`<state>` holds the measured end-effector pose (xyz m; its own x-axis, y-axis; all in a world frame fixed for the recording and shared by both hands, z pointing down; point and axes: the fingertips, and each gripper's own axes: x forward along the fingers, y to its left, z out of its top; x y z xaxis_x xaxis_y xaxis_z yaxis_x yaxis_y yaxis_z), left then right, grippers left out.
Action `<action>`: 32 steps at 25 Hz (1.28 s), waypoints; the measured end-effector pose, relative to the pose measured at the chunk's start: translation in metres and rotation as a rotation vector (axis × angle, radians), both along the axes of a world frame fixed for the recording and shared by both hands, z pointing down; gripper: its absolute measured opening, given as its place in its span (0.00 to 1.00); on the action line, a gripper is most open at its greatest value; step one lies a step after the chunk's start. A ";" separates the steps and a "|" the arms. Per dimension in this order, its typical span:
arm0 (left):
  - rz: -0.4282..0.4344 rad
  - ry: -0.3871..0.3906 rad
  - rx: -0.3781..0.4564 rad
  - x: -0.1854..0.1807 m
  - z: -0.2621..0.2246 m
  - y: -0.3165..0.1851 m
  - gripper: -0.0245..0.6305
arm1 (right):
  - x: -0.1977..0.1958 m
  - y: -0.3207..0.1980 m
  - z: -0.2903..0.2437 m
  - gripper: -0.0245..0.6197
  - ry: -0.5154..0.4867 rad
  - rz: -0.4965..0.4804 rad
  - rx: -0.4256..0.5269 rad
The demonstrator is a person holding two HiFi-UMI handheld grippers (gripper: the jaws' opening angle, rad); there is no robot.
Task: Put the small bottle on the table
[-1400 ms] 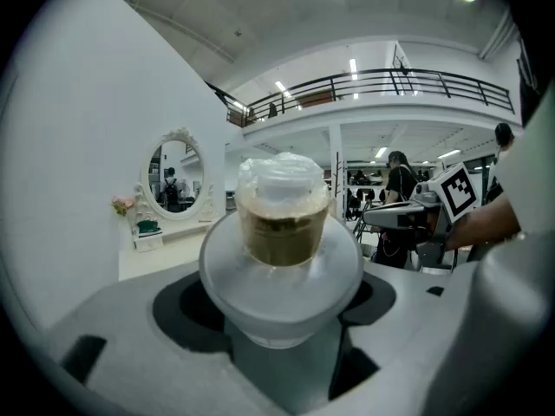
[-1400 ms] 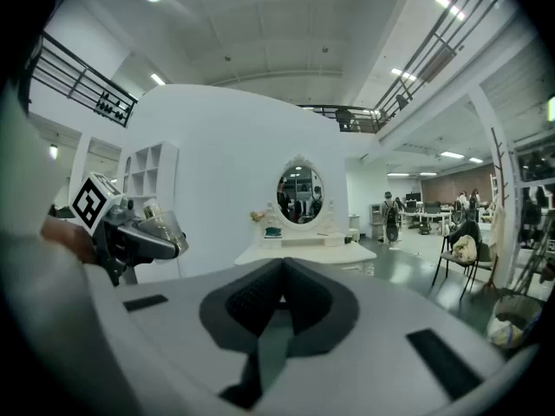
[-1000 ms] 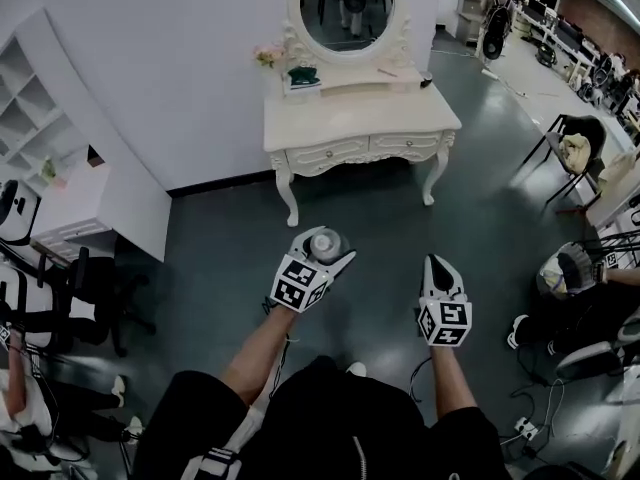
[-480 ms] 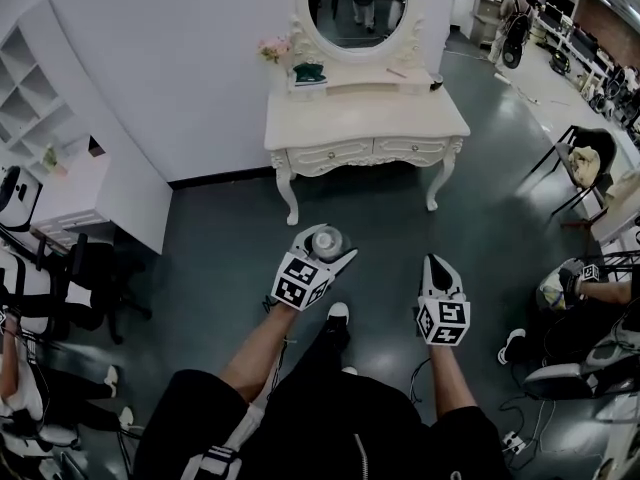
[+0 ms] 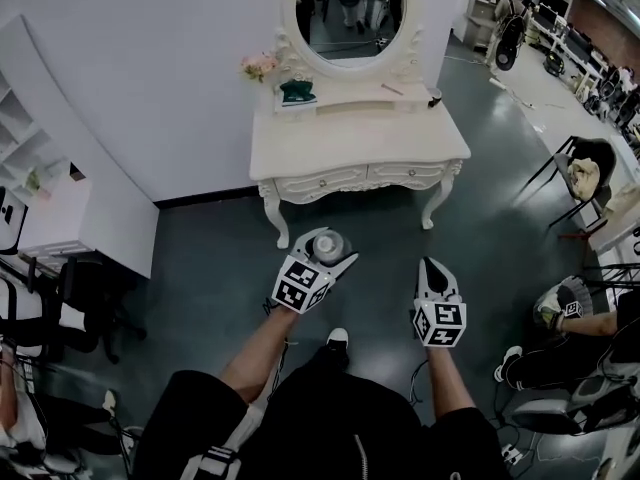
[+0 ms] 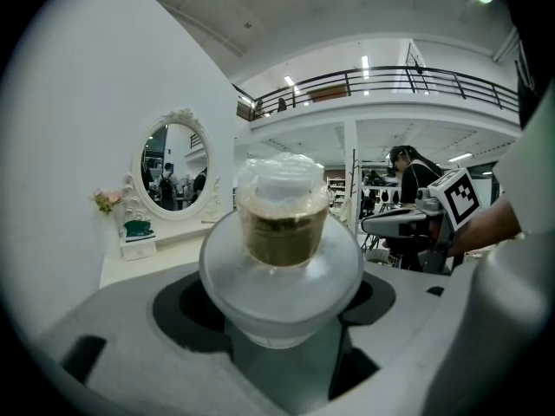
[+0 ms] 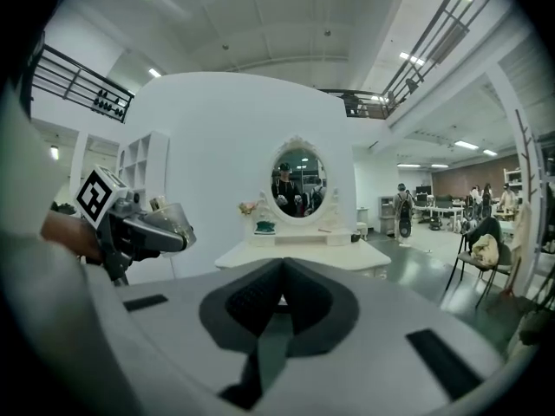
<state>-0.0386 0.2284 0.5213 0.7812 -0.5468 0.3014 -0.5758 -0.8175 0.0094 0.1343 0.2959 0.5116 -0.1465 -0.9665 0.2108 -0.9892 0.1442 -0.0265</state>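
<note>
Table [image 5: 360, 133] nearer than before, small bottle [image 5: 327, 244] still in left gripper [image 5: 331, 251]

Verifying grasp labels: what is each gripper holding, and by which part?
The left gripper holds the small bottle by its round frosted body, with the cap sticking out past the jaws. The right gripper has its jaws together and holds nothing.

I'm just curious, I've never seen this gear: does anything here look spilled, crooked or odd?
Nothing stands out. The small bottle sits upright in the left gripper with nothing spilled. The right gripper is shut and empty. The dressing table looks tidy and undamaged.
</note>
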 end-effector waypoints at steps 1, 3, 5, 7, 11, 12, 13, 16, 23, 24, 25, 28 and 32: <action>0.005 0.000 0.001 0.001 -0.001 -0.015 0.55 | 0.000 -0.015 -0.002 0.04 0.000 0.003 0.002; 0.015 0.000 0.005 0.004 -0.001 -0.044 0.55 | 0.000 -0.042 -0.005 0.04 0.000 0.010 0.011; 0.025 0.001 0.010 0.008 -0.002 -0.069 0.55 | 0.000 -0.064 -0.005 0.04 -0.001 0.019 0.017; 0.037 0.003 0.011 0.011 -0.002 -0.090 0.55 | 0.002 -0.083 -0.004 0.04 -0.004 0.032 0.017; 0.053 0.003 0.002 0.016 0.002 -0.121 0.55 | 0.007 -0.111 -0.001 0.04 -0.005 0.050 0.009; 0.055 0.004 0.000 0.018 0.002 -0.128 0.55 | 0.009 -0.117 -0.001 0.04 -0.006 0.053 0.007; 0.056 0.004 -0.002 0.019 0.002 -0.136 0.55 | 0.010 -0.124 -0.001 0.04 -0.006 0.056 0.005; 0.061 0.005 -0.005 0.022 0.003 -0.157 0.55 | 0.015 -0.146 0.000 0.04 -0.007 0.064 0.007; 0.048 0.003 -0.007 0.031 0.009 -0.201 0.55 | 0.028 -0.193 0.003 0.04 -0.011 0.060 0.016; 0.045 0.002 -0.009 0.033 0.010 -0.208 0.55 | 0.030 -0.200 0.004 0.04 -0.013 0.060 0.016; 0.042 0.000 -0.011 0.035 0.011 -0.214 0.55 | 0.034 -0.207 0.004 0.04 -0.015 0.059 0.015; 0.028 -0.004 -0.015 0.044 0.013 -0.235 0.55 | 0.046 -0.231 0.007 0.04 -0.026 0.050 0.013; -0.004 -0.007 -0.015 0.061 0.013 -0.271 0.55 | 0.063 -0.275 0.006 0.04 -0.030 0.011 0.017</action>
